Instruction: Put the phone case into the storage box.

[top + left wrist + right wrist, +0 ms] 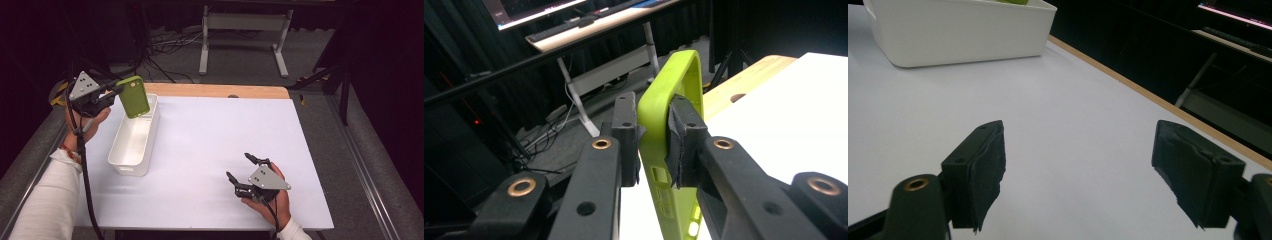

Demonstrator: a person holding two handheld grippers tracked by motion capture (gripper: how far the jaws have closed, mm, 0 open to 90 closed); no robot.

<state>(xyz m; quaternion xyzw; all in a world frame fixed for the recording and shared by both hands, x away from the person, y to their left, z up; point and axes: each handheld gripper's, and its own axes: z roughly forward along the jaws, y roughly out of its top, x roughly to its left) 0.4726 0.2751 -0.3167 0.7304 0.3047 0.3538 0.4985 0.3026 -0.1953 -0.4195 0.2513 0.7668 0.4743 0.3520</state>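
- While I hold both claws over it, the white table (210, 145) spreads beneath them, its wooden edge beyond the left claw.
- The white bin (134, 137) sits directly below my left gripper's (119, 89) tips, well apart from my right gripper (244, 167).
- The green phone case (133, 96) hangs above the bin's far end, clamped edge-on between my left jaws.
- My right jaws stand wide apart over bare table, holding nothing.
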